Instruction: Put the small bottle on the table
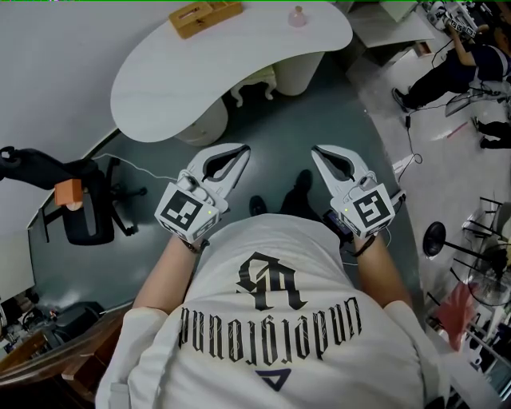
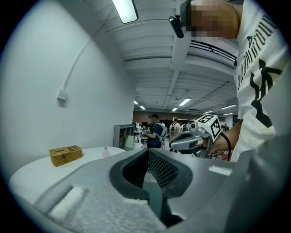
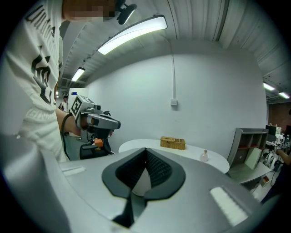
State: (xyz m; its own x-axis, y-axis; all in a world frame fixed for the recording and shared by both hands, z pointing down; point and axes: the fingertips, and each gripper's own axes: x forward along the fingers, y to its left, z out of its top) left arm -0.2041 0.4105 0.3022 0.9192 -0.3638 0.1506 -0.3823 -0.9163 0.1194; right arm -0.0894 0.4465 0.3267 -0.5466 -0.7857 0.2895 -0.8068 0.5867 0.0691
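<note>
Head view: small bottle (image 1: 297, 16) upright on white table (image 1: 160, 88), well ahead of left gripper (image 1: 239, 150) and right gripper (image 1: 318, 150). Left gripper view: jaws closed together, nothing between; bottle distant, left of tips. Right gripper view: jaws closed together, empty; bottle distant, right of tips.

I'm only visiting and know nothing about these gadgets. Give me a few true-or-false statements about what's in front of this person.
1. The small pink bottle stands on the white table. True.
2. The left gripper is holding the bottle. False: its jaws are together with nothing between them, and the bottle is away on the table.
3. A wicker box sits on the same table as the bottle. True.
4. The right gripper is wide open. False: it is shut and empty.
5. The black office chair stands on the person's right. False: it is on the person's left.
</note>
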